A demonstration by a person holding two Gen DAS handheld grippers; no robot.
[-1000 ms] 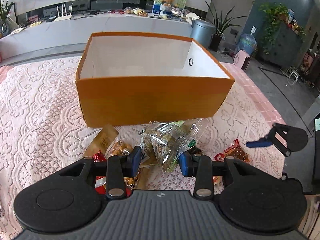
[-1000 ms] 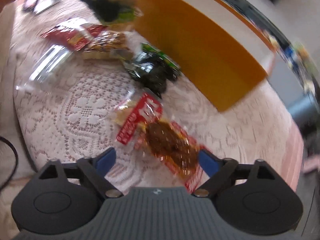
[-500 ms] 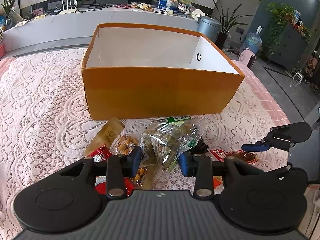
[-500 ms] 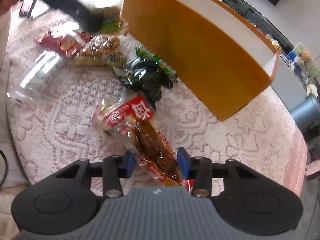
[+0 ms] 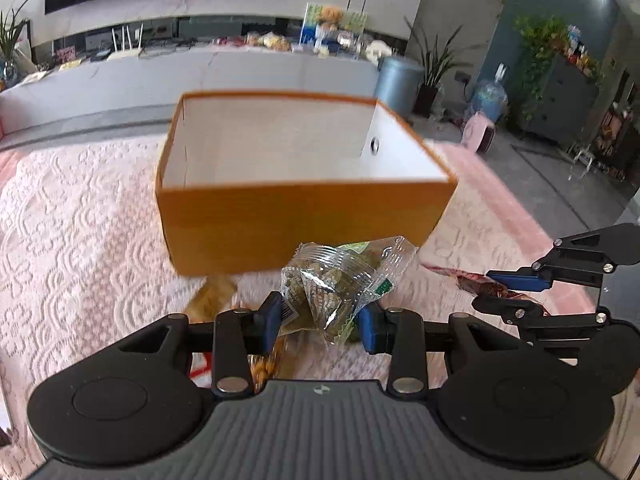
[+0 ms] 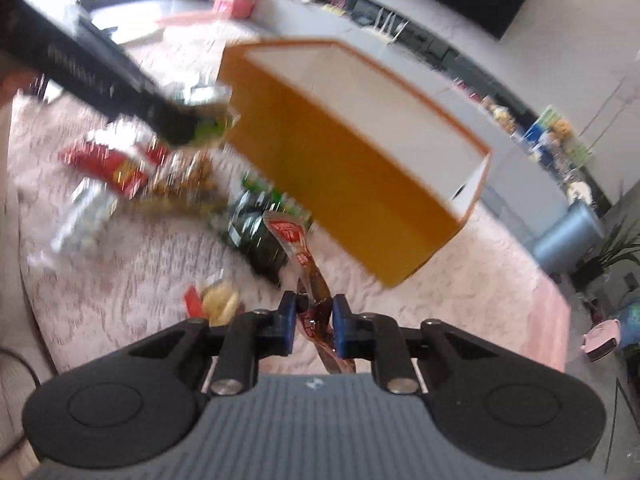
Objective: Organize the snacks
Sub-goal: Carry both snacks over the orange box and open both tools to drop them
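An empty orange box [image 5: 304, 208] with white inside [image 6: 360, 172] stands on the pink lace cloth. My left gripper [image 5: 320, 318] is shut on a clear packet of green snacks [image 5: 340, 280], held above the cloth just before the box's near wall. My right gripper [image 6: 314, 322] has its jaws closing on a red packet with a brown snack [image 6: 308, 268], whose upper end sticks up between the pads. In the left wrist view the right gripper [image 5: 516, 292] shows at the right edge with that red packet [image 5: 476, 284].
Several loose snacks lie on the cloth left of the box: a dark green packet [image 6: 260, 232], a red packet [image 6: 116, 164], a clear wrapper [image 6: 80, 216] and a small yellow snack [image 6: 218, 300]. A grey bin [image 5: 398, 82] and plants stand beyond the table.
My right gripper closed around the red packet and lifted it off the cloth. My left gripper kept its hold on the green packet; the box looks farther off and lower in its view.
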